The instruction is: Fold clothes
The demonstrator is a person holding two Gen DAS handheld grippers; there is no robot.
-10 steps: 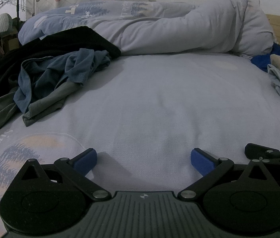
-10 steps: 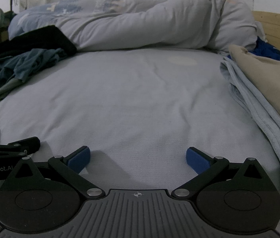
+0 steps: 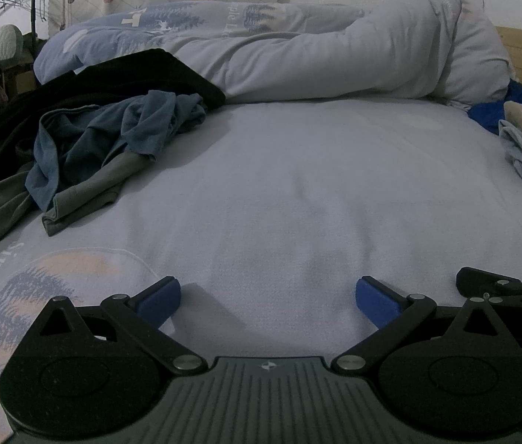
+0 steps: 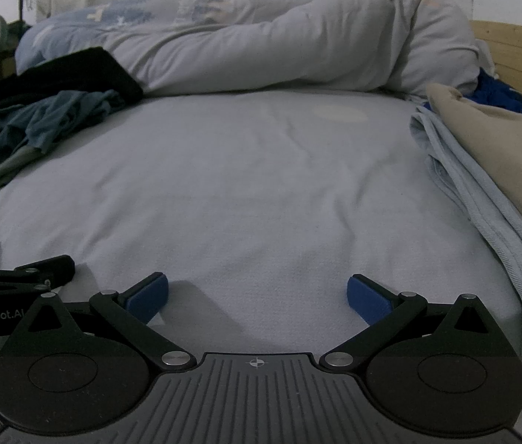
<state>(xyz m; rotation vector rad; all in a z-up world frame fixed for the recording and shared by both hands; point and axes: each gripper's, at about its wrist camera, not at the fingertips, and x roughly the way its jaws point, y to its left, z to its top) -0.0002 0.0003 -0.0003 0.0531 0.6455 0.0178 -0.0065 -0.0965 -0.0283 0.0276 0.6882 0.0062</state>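
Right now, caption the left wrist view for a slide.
Open left claw hovers over bare bedsheet, rumpled blue shirt waiting at left.

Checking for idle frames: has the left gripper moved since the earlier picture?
No. The left gripper sits open above the same patch of bedsheet, with the crumpled blue garment unchanged beside it.
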